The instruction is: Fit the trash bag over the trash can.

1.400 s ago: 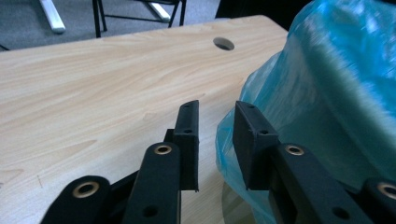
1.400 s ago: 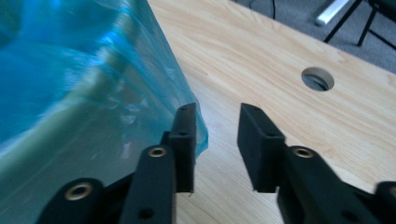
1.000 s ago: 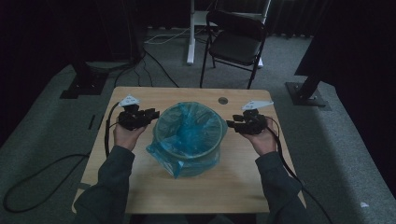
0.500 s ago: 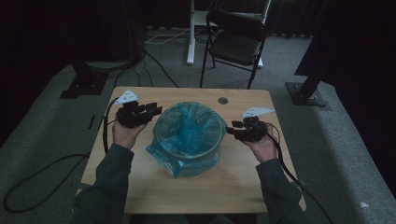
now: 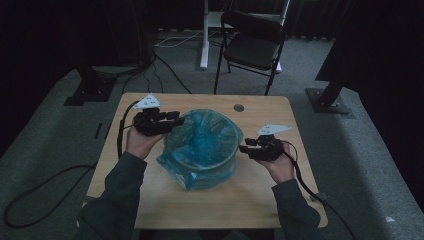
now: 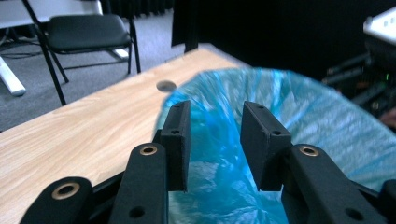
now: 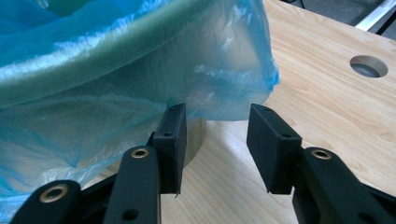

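Bag (image 5: pixel 200 150): thin, soft, slippery film; I'd pinch its loose hem, frame centre.
Left gripper (image 6: pixel 212 140): released.
Right gripper (image 7: pixel 217 147): released.

A fixed camera looks forward and down from above the person's near side, taking in the whole wooden table (image 5: pixel 150 190), the floor around it and a chair (image 5: pixel 252 45) at the far side. The left gripper view rides low and close at the table's left, facing right and far across the blue bag (image 6: pixel 317 126). The right gripper view sits lower still at the right, facing left, very near the bag's side. All three share the bag and the table's round hole (image 7: pixel 369 66).
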